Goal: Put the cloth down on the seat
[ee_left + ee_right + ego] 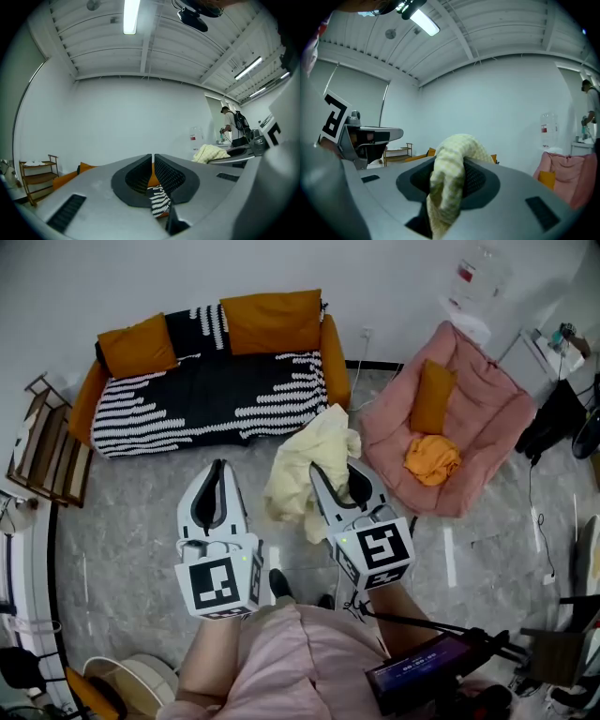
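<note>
Cloth (314,451), one, pale yellow, pinched in right gripper (336,469) jaws, left gripper (220,465) jaws closed, empty, one pink seat (487,418)

The left gripper (220,468) and right gripper (336,472) are pale grey, smooth shells tapering to a point; each has a black teardrop-shaped lining round its jaws, finely meshed in the gripper views; dark slotted vents sit in the shells; the left marker cube (218,583) and right marker cube (375,552) are white with black square patterns; at the bottom middle of the head view the person wears a pale pink top (281,662); at lower right sits a dark box with a purple-lit screen (417,673), thin black cables (441,626) running from it.
</note>
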